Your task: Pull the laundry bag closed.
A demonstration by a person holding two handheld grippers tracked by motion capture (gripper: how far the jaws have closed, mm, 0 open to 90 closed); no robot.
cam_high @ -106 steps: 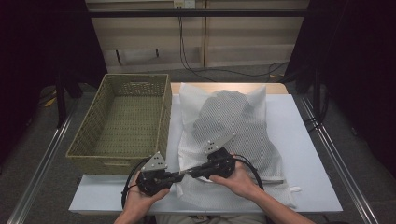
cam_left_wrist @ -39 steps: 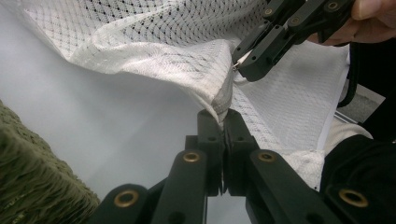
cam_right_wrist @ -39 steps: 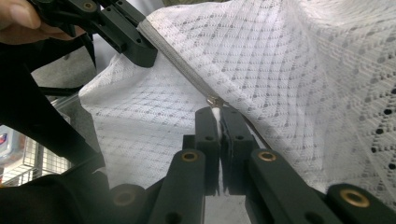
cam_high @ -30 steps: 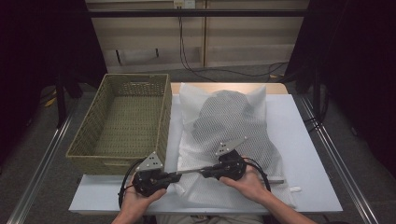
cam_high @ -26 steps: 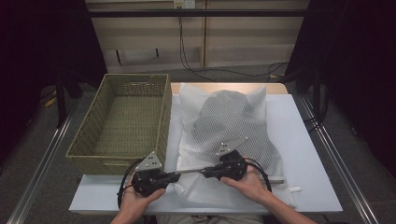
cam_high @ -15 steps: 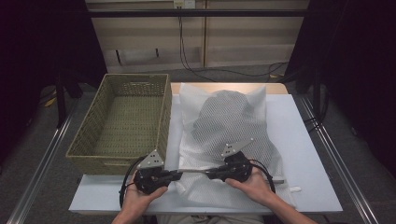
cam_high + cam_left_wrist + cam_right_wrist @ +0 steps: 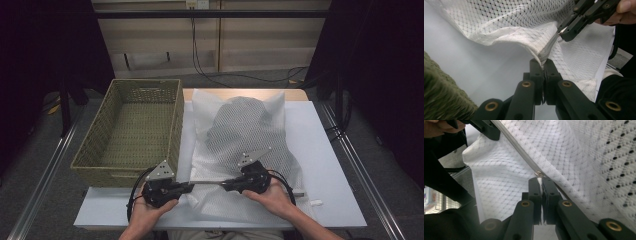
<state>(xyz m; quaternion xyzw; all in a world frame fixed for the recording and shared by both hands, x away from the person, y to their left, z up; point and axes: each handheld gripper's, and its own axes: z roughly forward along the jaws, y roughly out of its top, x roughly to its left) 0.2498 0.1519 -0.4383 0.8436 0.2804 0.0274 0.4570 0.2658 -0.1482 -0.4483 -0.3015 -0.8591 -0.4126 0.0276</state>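
Observation:
A white mesh laundry bag lies on the white table, with a darker item inside. Its zipper edge is stretched taut between the two grippers near the front. My left gripper is shut on the zipper's end fabric. My right gripper is shut on the small metal zipper pull. In the left gripper view the right gripper shows further along the zipper. In the right gripper view the left gripper holds the zipper's far end.
A green woven basket stands to the left of the bag, close to my left hand. The white table has bare surface to the bag's right. Metal rails run along both table sides.
My right gripper has slid to the right along the zipper, away from the left gripper. The left gripper has stayed nearly in place.

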